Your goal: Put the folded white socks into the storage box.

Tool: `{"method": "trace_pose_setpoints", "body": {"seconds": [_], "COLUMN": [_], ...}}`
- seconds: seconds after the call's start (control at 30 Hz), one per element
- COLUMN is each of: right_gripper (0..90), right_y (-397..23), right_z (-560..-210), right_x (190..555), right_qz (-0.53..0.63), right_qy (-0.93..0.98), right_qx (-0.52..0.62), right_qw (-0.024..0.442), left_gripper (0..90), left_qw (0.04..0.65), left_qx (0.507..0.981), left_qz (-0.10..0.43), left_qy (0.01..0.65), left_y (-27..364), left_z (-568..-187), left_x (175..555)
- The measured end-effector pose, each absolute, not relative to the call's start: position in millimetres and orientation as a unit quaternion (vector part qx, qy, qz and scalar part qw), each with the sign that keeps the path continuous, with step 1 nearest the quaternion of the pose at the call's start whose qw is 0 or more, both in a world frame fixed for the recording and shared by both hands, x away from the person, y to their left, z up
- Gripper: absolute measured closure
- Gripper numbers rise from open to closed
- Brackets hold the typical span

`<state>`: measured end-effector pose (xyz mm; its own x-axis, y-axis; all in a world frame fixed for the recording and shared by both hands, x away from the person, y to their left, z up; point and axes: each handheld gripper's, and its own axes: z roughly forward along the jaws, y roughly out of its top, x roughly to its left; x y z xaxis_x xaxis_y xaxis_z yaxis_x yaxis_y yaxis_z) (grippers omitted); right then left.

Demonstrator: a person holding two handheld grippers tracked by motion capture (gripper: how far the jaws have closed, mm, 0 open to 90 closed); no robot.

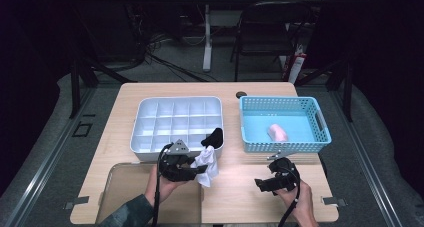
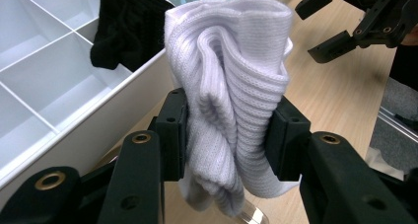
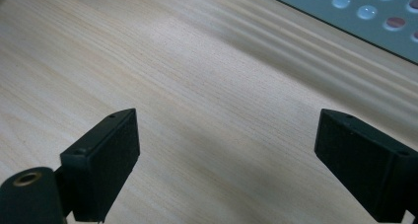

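You have a light wooden table [image 1: 250, 187] in front of you, its pale grain running across the top. A white compartment tray [image 1: 176, 104] sits on it toward the far left corner, with something black [image 1: 214, 137] lying in its near right compartment, and a blue perforated basket [image 1: 283, 146] sits toward the far right corner, just beside the tray and apart from it. A clear sheet [image 1: 125, 192] rests along your near edge at the left, and a small dark round fitting [image 1: 241, 94] marks the far edge between the two containers.
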<state>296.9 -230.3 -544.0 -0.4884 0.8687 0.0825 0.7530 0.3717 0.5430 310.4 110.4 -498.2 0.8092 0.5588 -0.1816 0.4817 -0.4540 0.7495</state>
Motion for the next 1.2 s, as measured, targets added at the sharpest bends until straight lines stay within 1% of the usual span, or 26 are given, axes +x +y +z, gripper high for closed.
{"method": "trace_pose_setpoints", "body": {"seconds": [0.33,0.63,0.67,0.77,0.93,1.2], "right_gripper": [9.4,9.4,9.5,9.5,9.4,9.5], "right_y": [-230,-228,-229,-230,-230,-230], "right_z": [-544,-543,-542,-542,-543,-542], "right_x": [297,297,298,298,299,299], "right_qz": [0.265,0.263,0.261,0.263,0.263,0.265], "right_qy": [0.821,0.822,0.822,0.821,0.822,0.820], "right_qx": [0.494,0.494,0.494,0.494,0.494,0.495], "right_qw": [0.110,0.110,0.112,0.110,0.108,0.110], "left_gripper": [58.2,58.2,58.2,58.2,58.2,58.2], "left_qw": [0.429,0.445,0.446,0.430,0.429,0.419], "left_qx": [0.844,0.825,0.823,0.823,0.814,0.805], "left_qz": [0.080,0.114,0.121,0.185,0.213,0.229], "left_qy": [0.312,0.328,0.330,0.321,0.330,0.351], "left_y": [121,133,133,129,126,124], "left_z": [-487,-476,-476,-471,-471,-481], "left_x": [311,324,325,326,337,359]}}
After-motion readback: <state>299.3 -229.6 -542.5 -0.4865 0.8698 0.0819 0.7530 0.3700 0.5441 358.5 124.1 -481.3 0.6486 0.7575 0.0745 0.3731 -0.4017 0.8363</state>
